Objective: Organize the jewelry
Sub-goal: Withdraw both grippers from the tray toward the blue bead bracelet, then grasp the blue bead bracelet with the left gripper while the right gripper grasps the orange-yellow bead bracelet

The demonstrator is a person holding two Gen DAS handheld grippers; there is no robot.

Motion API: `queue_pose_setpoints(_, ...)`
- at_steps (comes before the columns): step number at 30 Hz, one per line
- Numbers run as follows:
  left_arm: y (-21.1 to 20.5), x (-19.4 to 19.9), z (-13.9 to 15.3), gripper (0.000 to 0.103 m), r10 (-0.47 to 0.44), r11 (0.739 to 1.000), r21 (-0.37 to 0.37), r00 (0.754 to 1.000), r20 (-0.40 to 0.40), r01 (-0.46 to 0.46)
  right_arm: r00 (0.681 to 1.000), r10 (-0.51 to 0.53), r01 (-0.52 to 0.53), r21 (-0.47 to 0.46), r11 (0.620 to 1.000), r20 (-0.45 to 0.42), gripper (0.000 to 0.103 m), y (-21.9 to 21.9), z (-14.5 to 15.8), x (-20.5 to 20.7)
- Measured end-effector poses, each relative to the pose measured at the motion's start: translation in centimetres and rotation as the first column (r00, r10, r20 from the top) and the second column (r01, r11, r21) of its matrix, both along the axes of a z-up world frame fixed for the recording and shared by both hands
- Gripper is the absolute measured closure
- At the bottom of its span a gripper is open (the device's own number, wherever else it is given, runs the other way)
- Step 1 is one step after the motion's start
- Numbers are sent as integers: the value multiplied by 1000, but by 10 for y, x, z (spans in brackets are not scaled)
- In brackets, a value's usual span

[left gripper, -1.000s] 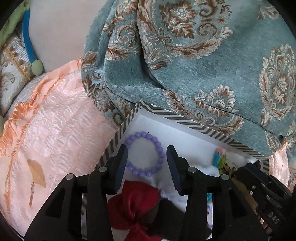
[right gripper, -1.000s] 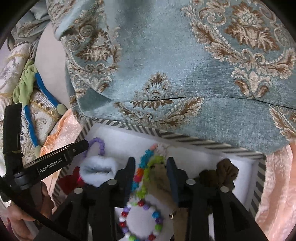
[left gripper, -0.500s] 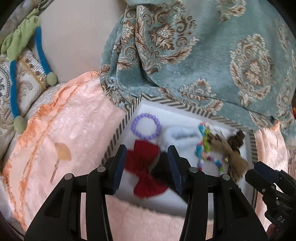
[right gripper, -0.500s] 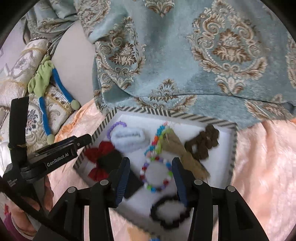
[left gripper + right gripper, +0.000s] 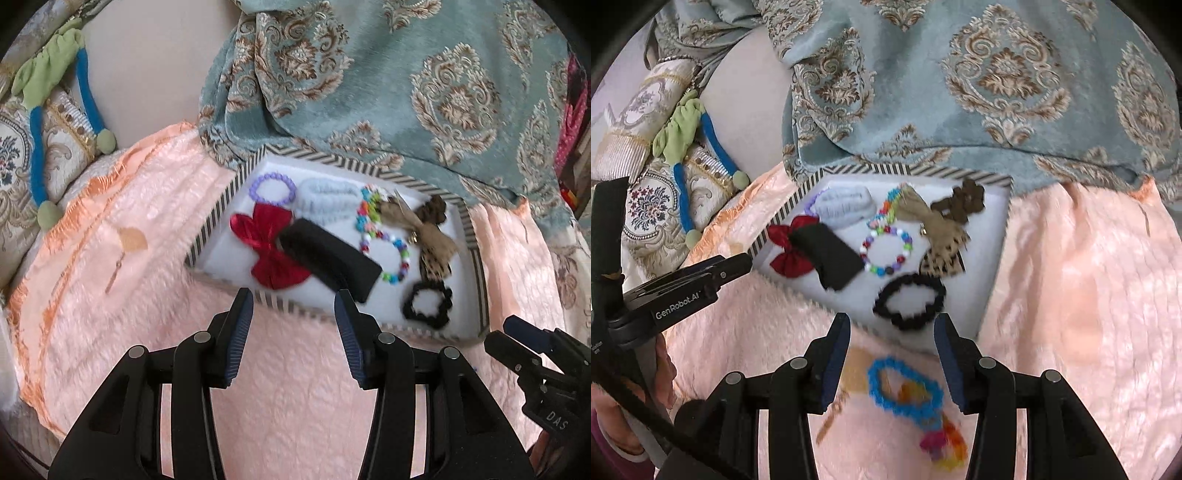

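Right wrist view: blurred blue bracelet (image 5: 905, 387) between spread right gripper (image 5: 892, 332); left gripper (image 5: 293, 306) gapes empty.

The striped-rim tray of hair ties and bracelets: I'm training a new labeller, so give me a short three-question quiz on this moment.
1. True or false: the blue beaded bracelet lies inside the striped-rim white tray.
2. Which item overlaps the red fabric bow? A) black scrunchie B) flat black rectangular clip C) purple bead bracelet
3. Fill in: both the left gripper and right gripper are ____.

Key: 1 false; 2 B; 3 open.
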State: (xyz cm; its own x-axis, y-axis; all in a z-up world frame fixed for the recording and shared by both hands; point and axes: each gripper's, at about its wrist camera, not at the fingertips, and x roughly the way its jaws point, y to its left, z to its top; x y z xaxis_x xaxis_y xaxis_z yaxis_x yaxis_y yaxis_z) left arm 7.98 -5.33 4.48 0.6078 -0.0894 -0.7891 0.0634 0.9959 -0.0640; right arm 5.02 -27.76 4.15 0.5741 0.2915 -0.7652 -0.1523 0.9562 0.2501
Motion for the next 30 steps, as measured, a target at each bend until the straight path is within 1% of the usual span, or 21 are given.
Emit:
queue_pose_setpoints(3,2,-13,-4,58,-6,1000,-17,1000,-12,6,1000,-5,5,-11,1000,-7,58,-8,-3,-15)
queue_pose_setpoints(6,2,-20,-11,58,-22,999,-36,999,-42,20,1000,-24,24,-17,1000,-17,58,-20,-8,-28)
queue_pose_setpoints(8,0,-25,-17,58,-27,999,-49,998,-59,24,999,-35,35,-17,999,-31,58,-27,-14,-34)
queue_pose_setpoints(11,-6,-29,-25,58,-50,995,-86,994,-93,42,996,-52,51,-21,998,-69,58,-39,-29,-43)
queue_pose_setpoints(12,-10,-31,-29,58,-63,993,-108,992,-108,51,995,-56,54,-21,998,-80,58,-42,-34,-45)
queue_pose_setpoints(16,-25,-31,-41,58,-102,985,-155,982,-158,77,992,-58,55,-25,998,-112,58,-49,-52,-52)
queue_pose_setpoints(19,-39,-29,-51,58,-131,978,-187,972,-193,95,992,-40,37,-26,999,-117,58,-48,-59,-54)
queue_pose_setpoints(25,-59,-23,-60,54,-148,971,-216,963,-226,99,996,-9,3,-57,998,-89,58,-44,-63,-56)
queue_pose_setpoints(30,-74,-18,-69,53,-148,976,-190,959,-242,103,997,-3,-2,-60,998,-73,58,-48,-62,-60)
